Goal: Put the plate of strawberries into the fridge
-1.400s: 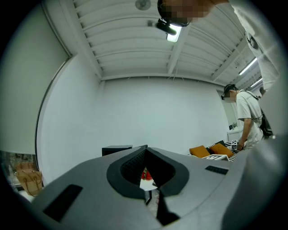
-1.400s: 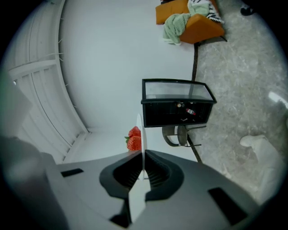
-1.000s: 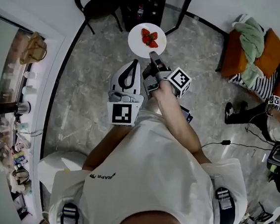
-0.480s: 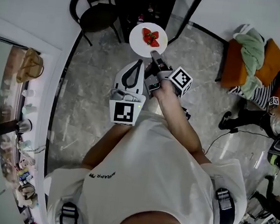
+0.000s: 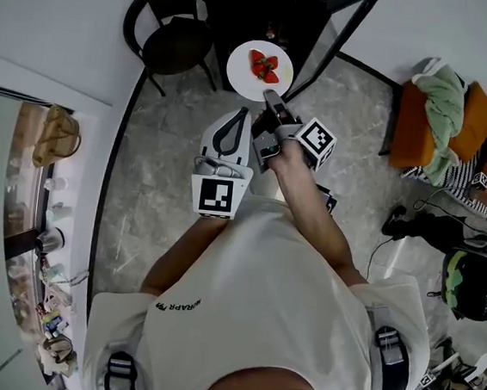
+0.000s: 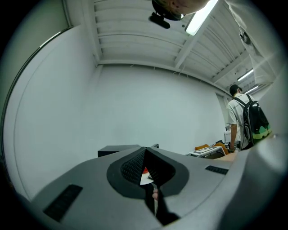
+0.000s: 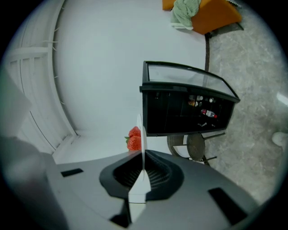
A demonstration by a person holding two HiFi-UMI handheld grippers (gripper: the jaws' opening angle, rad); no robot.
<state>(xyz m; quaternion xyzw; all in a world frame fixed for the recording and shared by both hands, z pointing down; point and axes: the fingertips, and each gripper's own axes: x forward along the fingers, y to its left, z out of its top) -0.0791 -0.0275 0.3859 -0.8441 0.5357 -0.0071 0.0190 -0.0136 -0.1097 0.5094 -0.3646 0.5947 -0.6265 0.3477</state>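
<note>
Firmly on the rim: plate held out before the fridge

We see the right gripper point(image 5: 273, 102) point(image 7: 143, 173) with its jaws nearly together, pinching the near rim of the white plate point(image 5: 259, 70) point(image 7: 140, 143). The strawberries point(image 5: 263, 65) point(image 7: 134, 139) lie in a cluster on its upper face. From the head view the plate is level and round, reaching away from the jaws toward the black fridge point(image 5: 254, 9) point(image 7: 184, 105), in the air above the marble floor point(image 5: 160, 164). In the right gripper view it shows edge-on as a thin white line. The left gripper point(image 5: 234, 120) point(image 6: 146, 168) has its jaws pressed together on nothing, just beside the right one and short of the plate. Our right forearm stretches forward from the chest; the left is bent in closer
</note>
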